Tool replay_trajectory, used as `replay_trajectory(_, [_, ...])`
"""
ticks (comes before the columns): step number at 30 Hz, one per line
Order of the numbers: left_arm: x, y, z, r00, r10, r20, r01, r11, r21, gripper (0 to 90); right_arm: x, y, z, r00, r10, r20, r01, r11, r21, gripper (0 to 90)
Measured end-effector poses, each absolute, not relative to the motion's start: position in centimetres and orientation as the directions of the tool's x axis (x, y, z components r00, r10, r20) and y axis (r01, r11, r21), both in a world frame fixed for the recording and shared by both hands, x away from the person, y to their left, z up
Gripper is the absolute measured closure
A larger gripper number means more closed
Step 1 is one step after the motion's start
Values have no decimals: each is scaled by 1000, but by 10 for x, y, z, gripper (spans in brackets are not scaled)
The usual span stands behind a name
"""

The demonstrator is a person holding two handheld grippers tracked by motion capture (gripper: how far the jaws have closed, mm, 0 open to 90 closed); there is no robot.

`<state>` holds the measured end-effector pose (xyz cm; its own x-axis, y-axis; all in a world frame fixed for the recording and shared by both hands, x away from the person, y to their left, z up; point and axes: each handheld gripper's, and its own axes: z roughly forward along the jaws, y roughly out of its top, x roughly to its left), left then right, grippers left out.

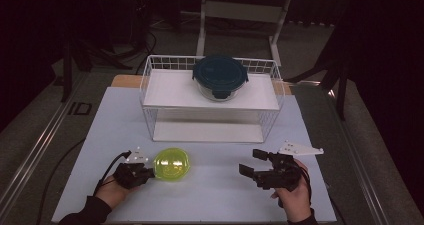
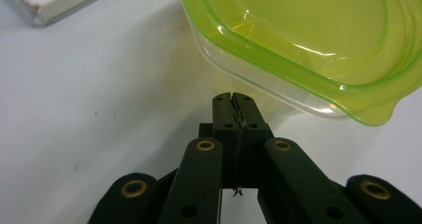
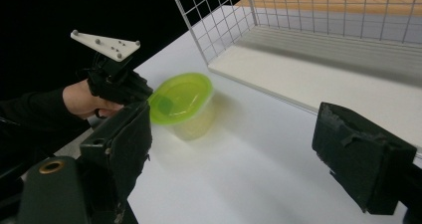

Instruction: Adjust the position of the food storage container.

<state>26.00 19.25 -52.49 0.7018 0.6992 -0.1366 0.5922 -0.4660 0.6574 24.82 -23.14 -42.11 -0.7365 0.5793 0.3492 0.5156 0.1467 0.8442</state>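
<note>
One round container of clear plastic with a glossy lime-green lid (image 1: pixel 171 164) sits on the matte white counter (image 1: pixel 225 195), before a white wire rack (image 1: pixel 150 85). Left tongs (image 1: pixel 146 174), pressed together, tips just beside its wall; contact is unclear. Right tongs (image 1: pixel 252 161) spread, well apart. One dark-lidded glass container (image 1: pixel 220 76) occupies the rack's upper shelf.

lidded lime-green plastic container (image 1: pixel 171 164), upright on the table
</note>
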Motion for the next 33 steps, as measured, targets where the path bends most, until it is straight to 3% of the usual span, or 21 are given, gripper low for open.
replay_trajectory(13, [254,192,-525,695,703,-152,598,-447,665,886,248,-230,-422,-739,574,352,518,151,842,154])
replay_trajectory(33, [281,150,-528,727,671,-149,581,-483,656,886,245,-239,-425,-732,581,356,521,142,841,154])
